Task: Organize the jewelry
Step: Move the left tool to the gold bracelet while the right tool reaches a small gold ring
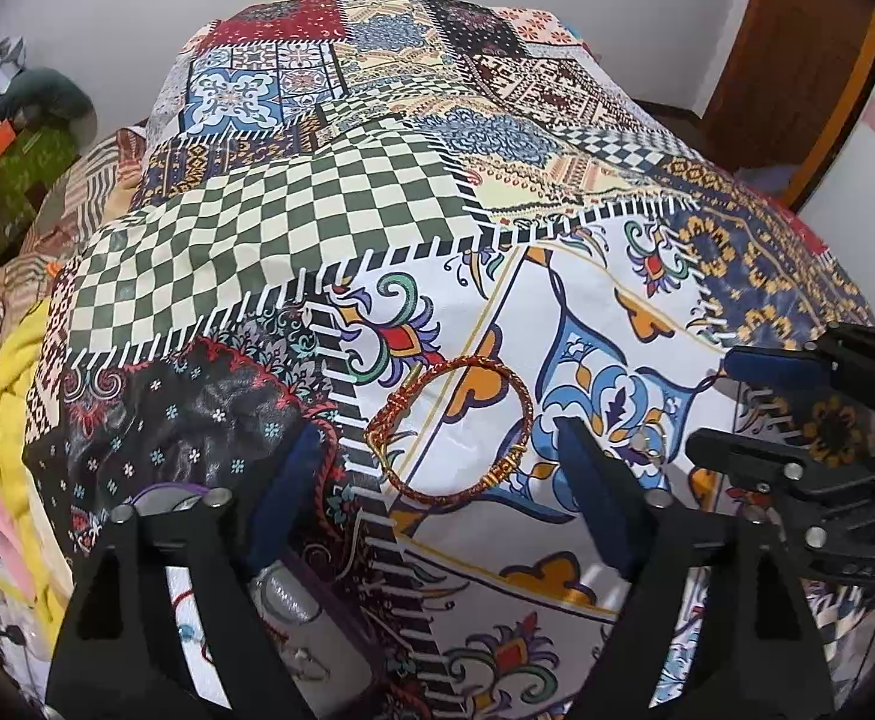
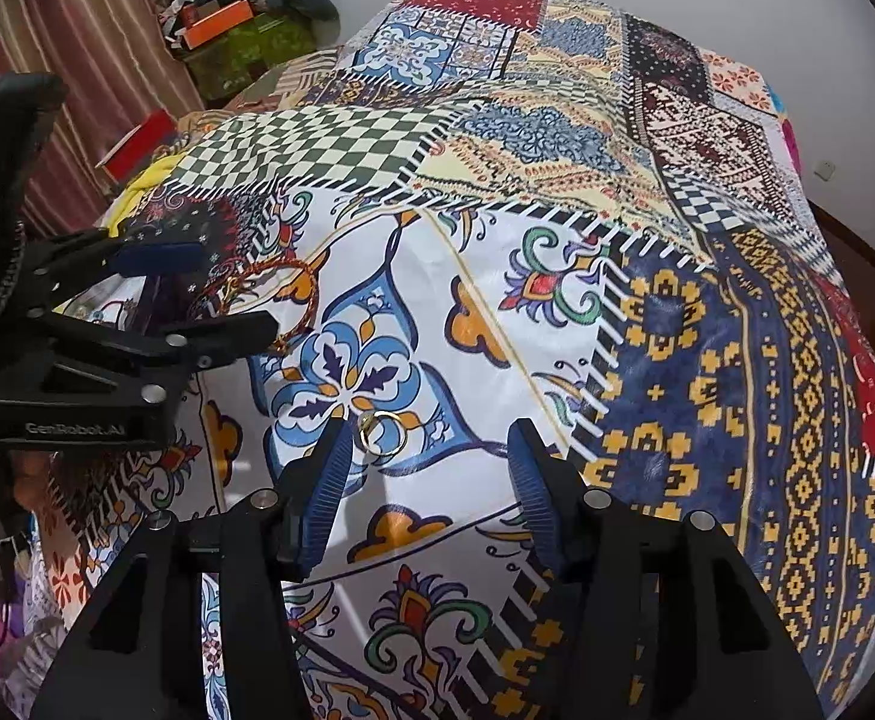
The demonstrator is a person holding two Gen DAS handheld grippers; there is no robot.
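Note:
A red-and-gold twisted bangle (image 1: 449,429) lies flat on the patchwork bedspread (image 1: 329,222). My left gripper (image 1: 437,427) hovers open just above it, its blue-padded fingers (image 1: 293,480) on either side. In the right wrist view the bangle (image 2: 308,300) shows partly behind the left gripper (image 2: 221,291). A small gold ring (image 2: 382,433) rests on a blue flower print, close to the left finger of my open right gripper (image 2: 428,429). From the left wrist view, the ring (image 1: 647,444) lies in front of the right gripper (image 1: 715,402).
A purple-edged case with silvery lining (image 1: 293,600) sits under the left gripper, partly hidden. Yellow cloth (image 1: 14,396) and clutter lie off the bed's left side. Orange and green boxes (image 2: 227,30) stand by a striped curtain (image 2: 77,48). A wooden door (image 1: 797,60) is at far right.

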